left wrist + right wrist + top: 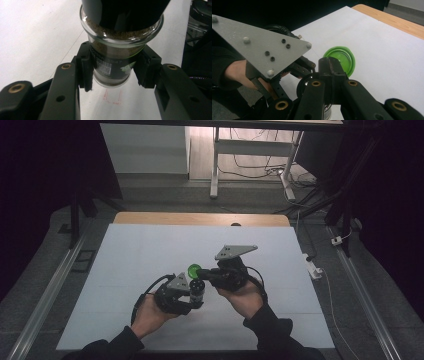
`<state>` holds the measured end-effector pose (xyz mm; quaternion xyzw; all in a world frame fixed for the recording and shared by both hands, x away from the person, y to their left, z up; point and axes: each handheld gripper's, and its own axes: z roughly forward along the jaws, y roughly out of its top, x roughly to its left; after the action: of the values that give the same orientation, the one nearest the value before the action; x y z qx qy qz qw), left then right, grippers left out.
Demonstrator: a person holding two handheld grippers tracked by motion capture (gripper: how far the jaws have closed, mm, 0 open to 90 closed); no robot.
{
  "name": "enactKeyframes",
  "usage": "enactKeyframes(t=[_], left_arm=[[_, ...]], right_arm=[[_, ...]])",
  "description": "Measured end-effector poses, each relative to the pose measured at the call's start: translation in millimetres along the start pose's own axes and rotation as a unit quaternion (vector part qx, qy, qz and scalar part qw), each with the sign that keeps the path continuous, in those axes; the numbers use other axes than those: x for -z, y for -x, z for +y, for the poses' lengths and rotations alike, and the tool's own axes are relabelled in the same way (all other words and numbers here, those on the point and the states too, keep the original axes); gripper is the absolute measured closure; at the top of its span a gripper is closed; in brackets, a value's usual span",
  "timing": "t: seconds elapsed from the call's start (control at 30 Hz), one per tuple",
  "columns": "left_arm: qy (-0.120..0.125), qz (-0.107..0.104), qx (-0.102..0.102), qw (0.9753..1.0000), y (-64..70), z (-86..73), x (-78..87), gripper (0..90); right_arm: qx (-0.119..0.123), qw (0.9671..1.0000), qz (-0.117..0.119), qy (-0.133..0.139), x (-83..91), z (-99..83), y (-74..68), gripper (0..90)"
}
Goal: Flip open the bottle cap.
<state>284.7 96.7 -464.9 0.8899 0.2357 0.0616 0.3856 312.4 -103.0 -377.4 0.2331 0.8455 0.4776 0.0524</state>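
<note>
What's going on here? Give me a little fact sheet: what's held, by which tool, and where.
setting: white table top with a wooden far edge
left gripper: shut on a glass spice jar with a barcode label and brownish powder inside
jar position: held above the table, jaws clamping its lower body
right gripper: shut on a green lid, held by its edge
lid position: off the jar, just above its open mouth
hands: one on each gripper, coming in from the near edge

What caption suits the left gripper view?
Left gripper clamps a glass jar of brownish powder above the white table.
</note>
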Motion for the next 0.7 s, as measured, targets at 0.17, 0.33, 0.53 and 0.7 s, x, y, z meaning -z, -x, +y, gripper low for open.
enactKeyframes(t=[0.17, 0.33, 0.53, 0.7], left_arm=[[0.002, 0.004, 0.002, 1.0000, -1.3, -0.3, 1.7, 53.9], [0.007, 0.006, 0.008, 0.9999, -3.2, -0.7, 3.6, 53.9], [0.010, 0.007, 0.014, 0.9998, -5.7, -0.5, 5.9, 53.8], [0.012, 0.006, 0.017, 0.9998, -7.7, -0.4, 7.7, 53.8]], right_arm=[[0.006, 1.0000, -0.003, 0.002, 3.0, -0.6, -2.4, 87.6], [0.007, 0.9999, -0.012, 0.003, 9.9, -4.3, -4.0, 76.5], [0.007, 0.9998, -0.021, 0.001, 17.0, -9.3, -5.4, 66.5], [0.007, 0.9996, -0.027, 0.000, 23.5, -15.0, -7.1, 57.3]])
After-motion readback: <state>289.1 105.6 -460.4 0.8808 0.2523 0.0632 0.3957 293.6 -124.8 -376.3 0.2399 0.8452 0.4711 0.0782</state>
